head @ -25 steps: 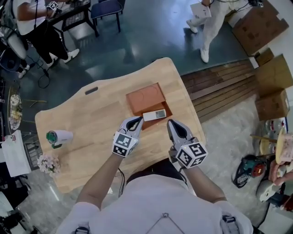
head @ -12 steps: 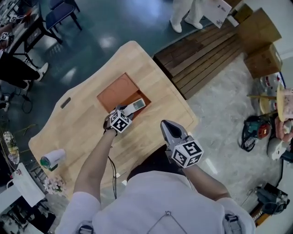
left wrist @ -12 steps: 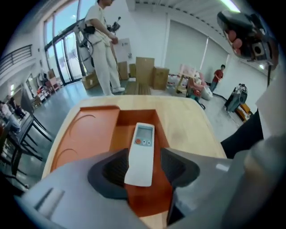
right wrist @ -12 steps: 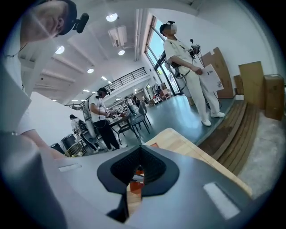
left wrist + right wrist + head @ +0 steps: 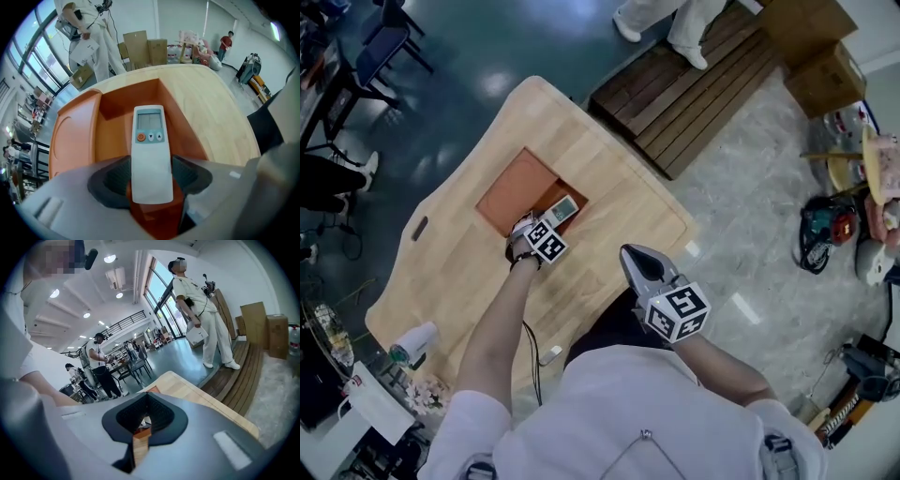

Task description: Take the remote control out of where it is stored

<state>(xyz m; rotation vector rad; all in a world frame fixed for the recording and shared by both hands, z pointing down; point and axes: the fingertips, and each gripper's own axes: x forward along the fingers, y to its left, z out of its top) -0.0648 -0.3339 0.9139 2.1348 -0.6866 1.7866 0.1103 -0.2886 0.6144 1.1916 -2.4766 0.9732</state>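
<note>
Wood table (image 5: 614,192) fills the middle of the head view: one pale top with rounded corners. Past its far edge lies one slatted wooden platform (image 5: 694,89), with two cardboard boxes (image 5: 811,42) beside it. One person in white (image 5: 661,19) stands on the platform.

On the table sits one orange box (image 5: 511,183), with a flat part on the far side and an open well nearer you. Your left arm reaches out to that well.

Your left gripper (image 5: 151,174) is at the well's near end. Its two dark ribbed pads press against the long sides of the remote control (image 5: 150,140), so the jaws are closed down to the remote's width on its lower end. There is one remote. It lies in the well face up, with its screen end pointing away from you. You cannot tell whether its underside touches the floor of the well.

Your right gripper (image 5: 633,258) hangs above the table's near edge, close to your body and well apart from the box. Its jaws meet at the tips. Only a thin slit lower down shows wood and a bit of orange, and nothing sits between them.

Each gripper carries one marker cube (image 5: 677,312) with black-and-white squares.

The remote is white, with one grey screen (image 5: 150,120). Below the screen are three buttons (image 5: 150,137): one round orange button with a power sign, then a down arrow and an up arrow.
</note>
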